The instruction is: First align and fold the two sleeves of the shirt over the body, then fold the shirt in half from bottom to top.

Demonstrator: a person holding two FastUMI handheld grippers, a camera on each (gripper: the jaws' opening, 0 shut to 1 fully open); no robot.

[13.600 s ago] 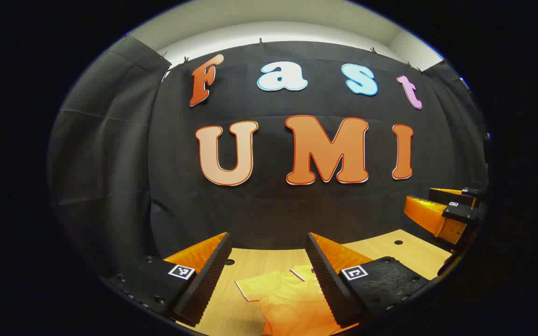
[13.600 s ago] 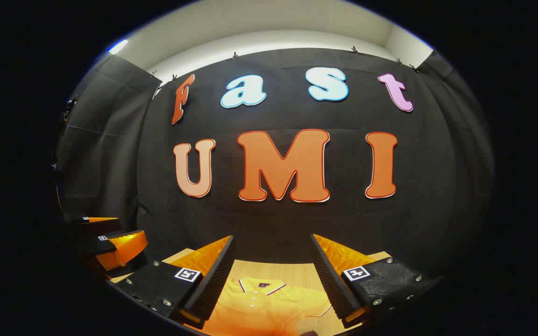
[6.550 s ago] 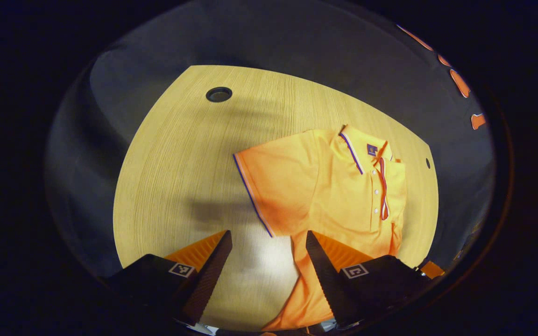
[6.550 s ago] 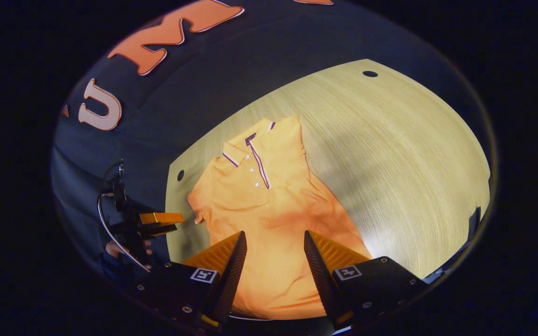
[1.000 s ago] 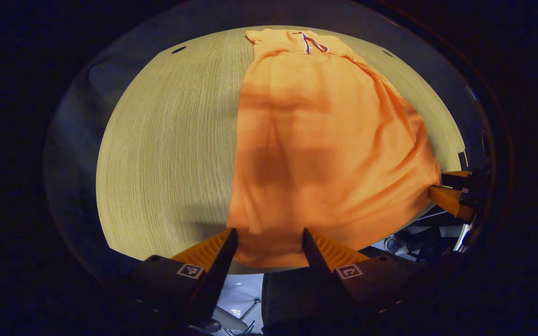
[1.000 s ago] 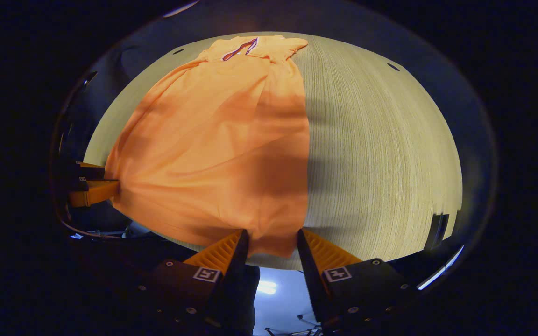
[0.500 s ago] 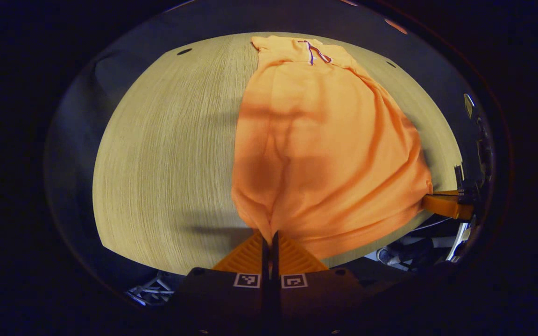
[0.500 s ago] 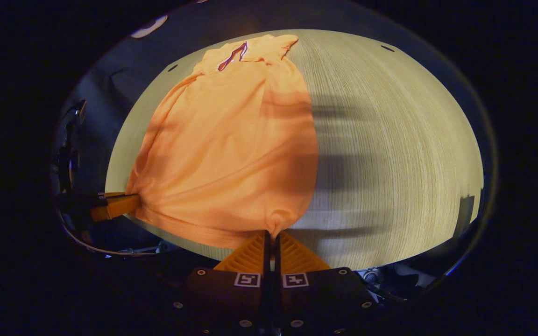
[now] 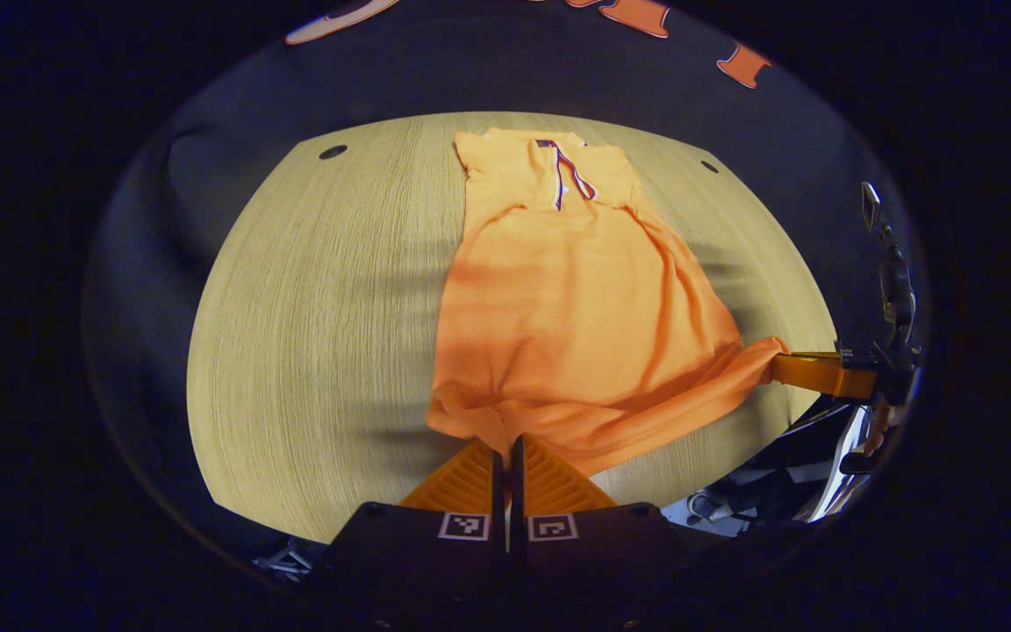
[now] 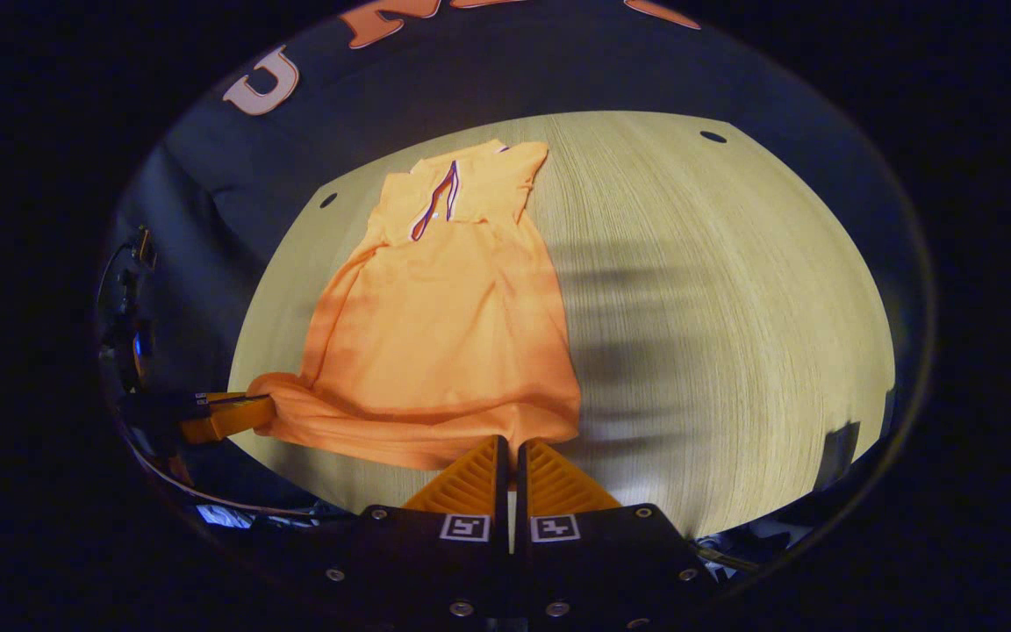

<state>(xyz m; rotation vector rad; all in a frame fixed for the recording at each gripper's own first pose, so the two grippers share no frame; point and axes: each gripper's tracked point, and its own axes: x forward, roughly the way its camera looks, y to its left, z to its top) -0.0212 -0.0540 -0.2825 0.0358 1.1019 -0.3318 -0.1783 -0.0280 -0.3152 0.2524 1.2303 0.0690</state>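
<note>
Left gripper view: the left gripper [image 9: 506, 452] is clamped on the hem of the shirt [image 9: 571, 307] at 6 o'clock; the collar lies at 12 on the table [image 9: 312, 333].

Right gripper view: the right gripper [image 10: 510, 456] pinches the other hem corner, probably both layers. Lift both corners level, keeping the hem taut.

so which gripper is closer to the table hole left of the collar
Left. The left gripper pinches the shirt at the hem corner nearest the hole; the right gripper pinches the opposite corner, farther off.
</note>
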